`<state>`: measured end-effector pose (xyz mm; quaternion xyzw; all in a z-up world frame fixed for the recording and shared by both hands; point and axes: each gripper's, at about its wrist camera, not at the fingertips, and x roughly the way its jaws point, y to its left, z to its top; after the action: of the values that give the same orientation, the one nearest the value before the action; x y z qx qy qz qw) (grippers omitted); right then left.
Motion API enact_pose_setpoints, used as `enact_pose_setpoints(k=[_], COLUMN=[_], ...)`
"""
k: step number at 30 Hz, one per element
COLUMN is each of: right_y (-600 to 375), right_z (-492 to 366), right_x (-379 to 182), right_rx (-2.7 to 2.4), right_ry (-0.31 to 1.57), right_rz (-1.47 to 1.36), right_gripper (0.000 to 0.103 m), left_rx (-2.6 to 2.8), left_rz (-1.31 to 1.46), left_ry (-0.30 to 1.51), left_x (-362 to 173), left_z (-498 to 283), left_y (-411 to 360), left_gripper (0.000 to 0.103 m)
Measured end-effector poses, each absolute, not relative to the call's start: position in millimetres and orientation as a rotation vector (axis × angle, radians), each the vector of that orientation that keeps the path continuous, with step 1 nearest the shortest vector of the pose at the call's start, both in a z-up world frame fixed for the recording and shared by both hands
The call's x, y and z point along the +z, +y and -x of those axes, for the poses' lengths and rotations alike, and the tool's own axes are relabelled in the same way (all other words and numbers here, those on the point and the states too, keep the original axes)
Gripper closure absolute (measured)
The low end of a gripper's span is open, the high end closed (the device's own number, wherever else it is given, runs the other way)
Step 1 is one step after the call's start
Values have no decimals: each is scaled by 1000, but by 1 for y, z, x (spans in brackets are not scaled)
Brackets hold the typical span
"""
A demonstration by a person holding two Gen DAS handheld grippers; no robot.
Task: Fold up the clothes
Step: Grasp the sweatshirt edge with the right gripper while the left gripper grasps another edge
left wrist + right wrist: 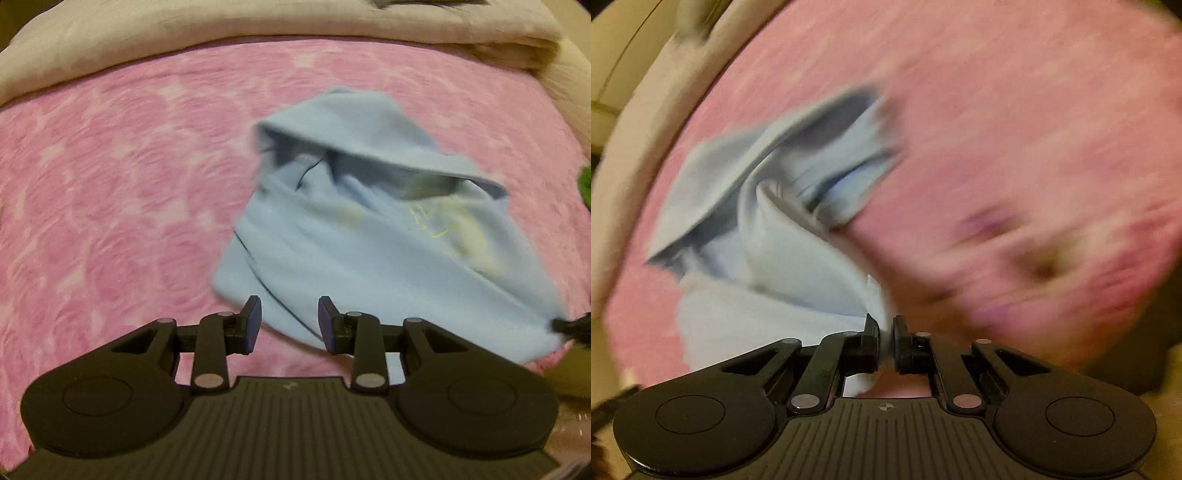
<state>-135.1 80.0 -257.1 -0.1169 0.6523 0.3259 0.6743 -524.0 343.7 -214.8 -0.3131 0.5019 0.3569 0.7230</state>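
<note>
Toward the bed's right side, on the pink textured bedspread (110, 192), lies a crumpled light-blue fleece hooded garment (369, 236) w/ faint yellow embroidery — hood end toward the far edge, where a beige folded blanket (258, 22) runs along. Left gripper (290, 321) hovers at the garment's near hem, fingers (253, 321) spread apart, gripping nothing. Right gripper (885, 339) has its fingers (871, 343) pinched tight on a corner of the blue fabric — cloth pulled taut toward it. Right view is heavily motion-blurred.
</note>
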Motion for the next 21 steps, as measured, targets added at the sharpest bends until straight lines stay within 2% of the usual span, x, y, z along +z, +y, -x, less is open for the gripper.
enact_pose_setpoints(k=[4, 8, 11, 15, 18, 21], right_y=[48, 36, 30, 1, -17, -34], right_z=[76, 33, -1, -44, -75, -107], right_x=[-205, -212, -237, -252, -258, -264], right_rx=[640, 531, 535, 478, 405, 330], right_ry=[1047, 811, 1013, 1208, 1294, 1372], right_rz=[480, 629, 546, 239, 73, -95], right_gripper=[98, 96, 88, 58, 50, 48], left_rx=[705, 643, 595, 513, 457, 401], left_rz=[647, 616, 588, 523, 451, 383], left_ry=[1112, 1109, 1123, 1144, 1177, 1219], left_x=[-211, -207, -207, -214, -229, -249], left_z=[486, 443, 406, 351, 307, 260], left_y=[329, 315, 309, 306, 307, 311], left_gripper=[74, 74, 74, 69, 68, 68])
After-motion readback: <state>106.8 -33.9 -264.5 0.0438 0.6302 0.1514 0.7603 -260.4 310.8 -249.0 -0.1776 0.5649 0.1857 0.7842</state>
